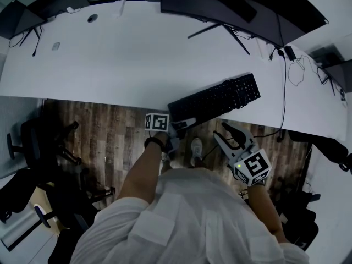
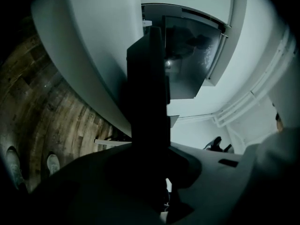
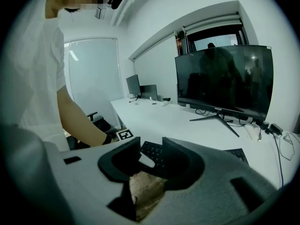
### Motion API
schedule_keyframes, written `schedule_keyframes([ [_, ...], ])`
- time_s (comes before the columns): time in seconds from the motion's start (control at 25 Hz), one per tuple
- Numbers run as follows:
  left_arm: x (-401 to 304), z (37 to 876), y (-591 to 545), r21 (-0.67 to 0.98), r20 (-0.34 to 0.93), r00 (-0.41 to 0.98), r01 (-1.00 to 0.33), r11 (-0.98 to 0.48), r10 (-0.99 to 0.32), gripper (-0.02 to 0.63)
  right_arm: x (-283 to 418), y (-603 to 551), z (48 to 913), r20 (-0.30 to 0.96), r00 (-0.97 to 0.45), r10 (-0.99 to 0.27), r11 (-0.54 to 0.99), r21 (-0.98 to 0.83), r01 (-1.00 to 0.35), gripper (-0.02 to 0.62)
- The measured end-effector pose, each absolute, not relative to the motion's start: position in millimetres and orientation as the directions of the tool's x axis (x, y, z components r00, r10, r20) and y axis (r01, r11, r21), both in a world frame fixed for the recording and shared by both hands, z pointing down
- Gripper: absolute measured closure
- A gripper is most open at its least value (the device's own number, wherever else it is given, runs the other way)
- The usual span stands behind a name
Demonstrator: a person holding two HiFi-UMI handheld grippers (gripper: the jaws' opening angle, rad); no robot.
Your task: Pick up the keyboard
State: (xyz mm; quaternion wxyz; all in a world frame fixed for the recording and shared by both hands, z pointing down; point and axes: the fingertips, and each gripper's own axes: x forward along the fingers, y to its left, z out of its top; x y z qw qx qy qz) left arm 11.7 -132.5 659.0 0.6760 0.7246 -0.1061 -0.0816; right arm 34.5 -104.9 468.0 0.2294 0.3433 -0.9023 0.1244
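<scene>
Our left tongs [image 1: 183, 124] clamp the left end of the keyboard [image 1: 217, 98], which lies at the counter's [image 1: 137, 65] front edge; our right tongs [image 1: 226, 132] hang open just short of it. We judge it stiff, light, slick plastic, best held at both ends.

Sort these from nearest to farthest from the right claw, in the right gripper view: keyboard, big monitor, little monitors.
1. keyboard, just ahead of the right claw, at the desk edge.
2. big monitor, standing further back on the right.
3. little monitors, at the far end, left.
</scene>
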Motion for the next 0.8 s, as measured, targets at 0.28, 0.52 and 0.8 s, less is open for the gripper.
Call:
schedule_keyframes([
  [0.28,13,641,-123,0.997,0.003,0.965,-0.023,-0.074,-0.263,0.534,36,-107,471,0.486,-0.664,-0.568,0.726,-0.084,-0.682,0.456],
  [0.52,10,626,-119,0.997,-0.026,0.965,0.007,-0.073,-0.26,0.534,35,-110,469,0.475,-0.67,-0.57,0.727,-0.089,-0.681,0.46],
  [0.8,11,618,-120,0.993,-0.016,0.969,-0.014,-0.121,-0.247,0.532,42,-115,467,0.463,-0.667,-0.584,0.714,-0.098,-0.693,0.463],
])
